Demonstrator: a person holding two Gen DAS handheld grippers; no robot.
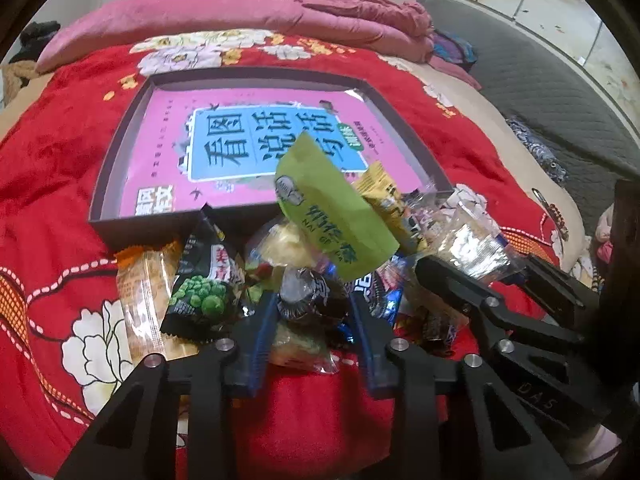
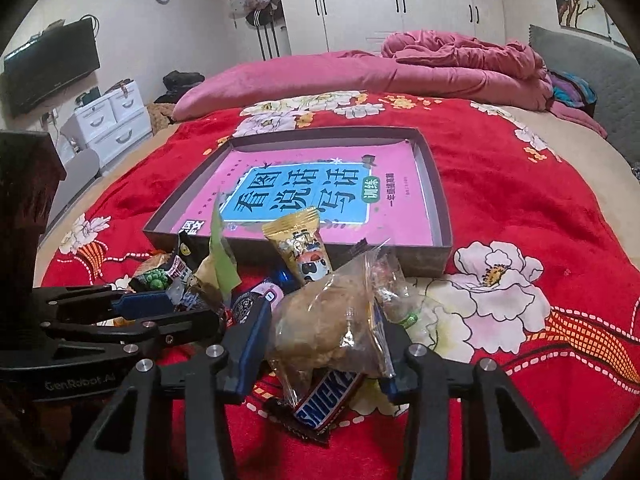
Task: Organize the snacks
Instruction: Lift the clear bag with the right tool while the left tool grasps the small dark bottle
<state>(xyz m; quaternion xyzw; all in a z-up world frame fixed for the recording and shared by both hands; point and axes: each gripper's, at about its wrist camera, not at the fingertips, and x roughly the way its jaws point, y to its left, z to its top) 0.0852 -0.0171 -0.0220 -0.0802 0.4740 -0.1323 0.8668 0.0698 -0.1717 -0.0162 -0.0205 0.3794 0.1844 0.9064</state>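
Plush red cloth blanket (image 2: 520,184) under gripper; glossy plastic wrappers (image 2: 340,320) between blue fingers; matt cardboard box (image 2: 438,184) ahead, glossy paper book (image 2: 304,196) inside.

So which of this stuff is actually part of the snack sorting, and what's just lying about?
Job:
snack pile
green packet
clear-wrapped snack
Snickers bar
shallow box

Lying about:
pink quilt
floral blanket
drawers
TV

My two wrist cameras sit close over the snack pile (image 1: 320,264), angled downward, both facing the tray (image 2: 436,216) and bed beyond.
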